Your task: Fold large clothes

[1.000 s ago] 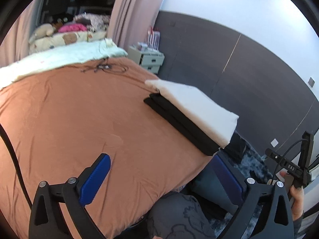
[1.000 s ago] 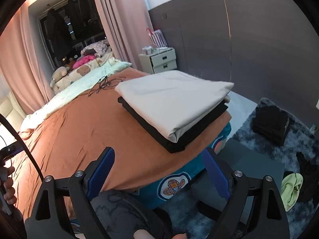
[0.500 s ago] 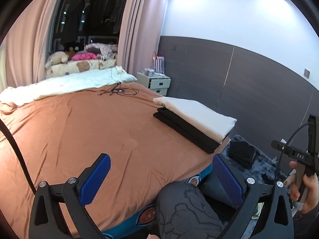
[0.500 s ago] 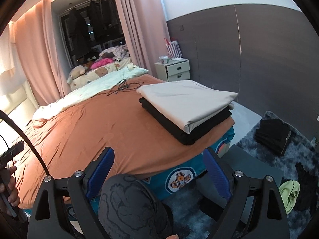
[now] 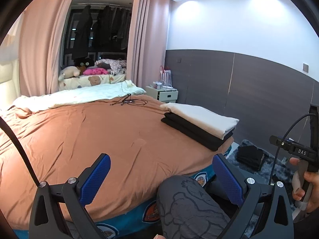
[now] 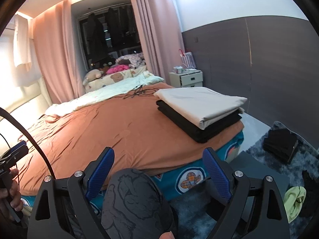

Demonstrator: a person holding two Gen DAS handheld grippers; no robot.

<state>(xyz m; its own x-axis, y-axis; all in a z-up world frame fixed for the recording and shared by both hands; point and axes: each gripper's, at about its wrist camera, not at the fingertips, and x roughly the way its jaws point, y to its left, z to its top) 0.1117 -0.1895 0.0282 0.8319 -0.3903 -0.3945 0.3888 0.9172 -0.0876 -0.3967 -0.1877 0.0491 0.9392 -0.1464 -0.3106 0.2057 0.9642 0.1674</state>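
- The left gripper (image 5: 159, 177) is hanging over the near edge of the bed (image 5: 79, 139), its blue-padded jaws standing wide with nothing between them but the view of a grey printed knee (image 5: 185, 203).
- The right gripper (image 6: 159, 169) is doing the same beside it: jaws spread wide, gripping nothing, the knee (image 6: 135, 203) showing below.
- The folded clothes are sitting on the bed's right near corner: a cream folded piece (image 5: 201, 117) lying on top of a black folded piece (image 5: 195, 134); both grippers are well apart from the stack.
- Only the left view is showing the person's right hand (image 5: 305, 185) wrapped round a gripper handle, and the black bar above it is carrying the white letters "DAS" (image 5: 302, 151).
- Only the right view is showing the left hand (image 6: 12, 189) at the far left edge, holding its own handle; any lettering there is too small to read.
- The right view is also taking in more floor: a yellow-green garment (image 6: 295, 201) crumpled on the shaggy grey rug (image 6: 257, 153), and a dark folded pile (image 6: 281, 145) seen more fully than from the left.
- The right view is catching a pale garment (image 6: 22, 47) hanging at upper left, which the left view misses.
- The blue bed base is showing round cartoon badges (image 6: 189, 179); no words on them are legible.
- Both views are showing black cables (image 5: 127, 101) lying on the orange cover and a white nightstand (image 5: 162, 93) by the dark panelled wall.
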